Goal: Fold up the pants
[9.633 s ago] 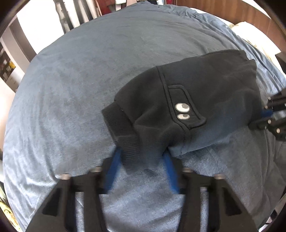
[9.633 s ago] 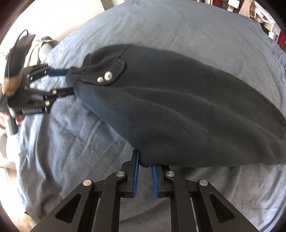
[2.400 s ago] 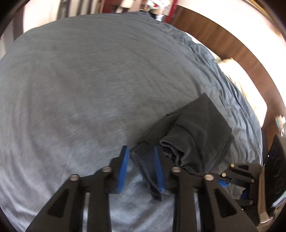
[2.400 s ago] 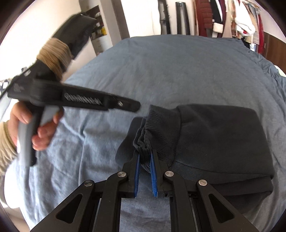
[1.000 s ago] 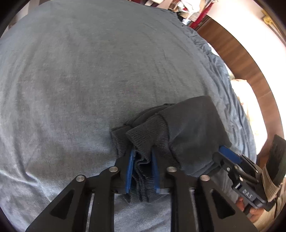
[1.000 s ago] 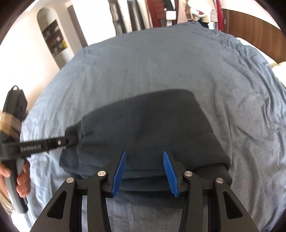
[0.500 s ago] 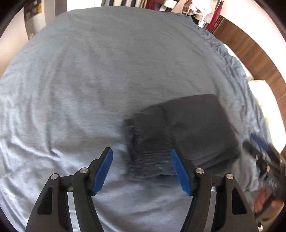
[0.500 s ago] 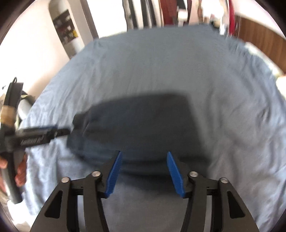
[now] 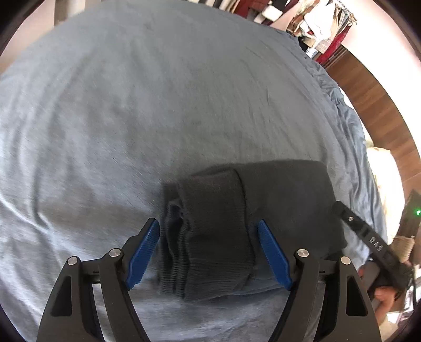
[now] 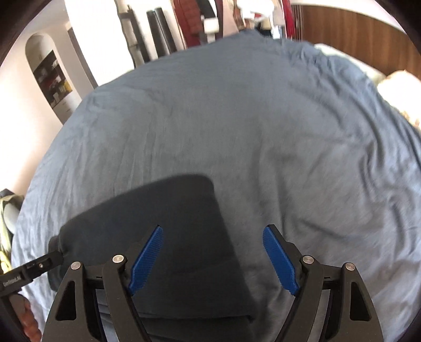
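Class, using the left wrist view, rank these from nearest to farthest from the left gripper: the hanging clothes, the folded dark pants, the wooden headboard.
1. Folded dark pants: lying between the left gripper's open blue pads.
2. Wooden headboard: right, past the bed's edge.
3. Hanging clothes: top right, beyond the bed.

A wide bed under a wrinkled blue-grey cotton cover (image 9: 163, 110) fills both views. In the left wrist view, a dark brown wooden plank headboard (image 9: 373, 110) curves along the bed's edge from one to three o'clock, and a rack of hanging clothes in red, white and tan (image 9: 315, 29) sits at one o'clock. In the right wrist view, an arched white wall niche with cluttered shelves (image 10: 51, 79) stands at ten o'clock, and a pale cream pillow (image 10: 400, 86) lies at two o'clock.
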### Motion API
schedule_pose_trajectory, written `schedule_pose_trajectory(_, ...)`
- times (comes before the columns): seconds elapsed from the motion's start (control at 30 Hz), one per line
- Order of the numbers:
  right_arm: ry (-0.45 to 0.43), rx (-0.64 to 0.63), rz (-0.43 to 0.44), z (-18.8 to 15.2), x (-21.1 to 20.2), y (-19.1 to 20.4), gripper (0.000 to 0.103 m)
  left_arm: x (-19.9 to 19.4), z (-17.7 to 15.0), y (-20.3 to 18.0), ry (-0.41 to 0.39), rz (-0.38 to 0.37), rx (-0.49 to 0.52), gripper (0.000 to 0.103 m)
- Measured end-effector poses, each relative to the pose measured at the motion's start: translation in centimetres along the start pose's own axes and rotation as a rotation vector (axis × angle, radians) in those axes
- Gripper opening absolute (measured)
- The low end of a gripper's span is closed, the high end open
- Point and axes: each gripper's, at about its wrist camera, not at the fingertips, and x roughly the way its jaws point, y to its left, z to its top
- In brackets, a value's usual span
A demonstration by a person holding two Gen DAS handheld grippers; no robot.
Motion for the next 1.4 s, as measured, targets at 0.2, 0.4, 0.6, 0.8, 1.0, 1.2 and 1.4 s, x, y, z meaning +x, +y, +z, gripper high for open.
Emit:
schedule_pose_trajectory(0.2,0.064,0.005,-0.001,-1.4,1.5,0.1,0.079,2.8,-0.1,1.2,0.057,-0.022,0.000,0.086)
schedule_pose_trajectory(0.4,0.088,-0.051,-0.033,-2.2,2.1,0.6,0.078,4.6,-0.2,2.0,0.070,-0.112,-0.031,0.087)
schedule_pose_trajectory(0.6,0.124,-0.045,-0.004,-2.6,3.3,0.3,0.065,4.2,-0.5,2.3,0.055,-0.158,-0.036,0.062)
schedule_pose_trajectory(0.8,0.119,-0.034,0.021,-2.4,2.7,0.2,0.046,1.9,-0.4,1.5,0.013,-0.162,-0.039,0.043)
schedule_pose_trajectory(1.0,0.059,-0.025,0.040,-1.2,-0.6,0.9,0.037,-1.7,-0.7,0.9,-0.062,-0.200,-0.048,0.039)
schedule_pose_trajectory(1.2,-0.042,-0.082,0.082,-0.5,-5.1,4.7,0.036,-8.0,-0.6,3.0,-0.172,-0.175,-0.039,0.039)
schedule_pose_trajectory(1.4,-0.093,-0.133,0.166,-0.9,-6.5,10.8,0.036,-13.1,-0.1,8.8,-0.240,-0.081,-0.072,0.039)
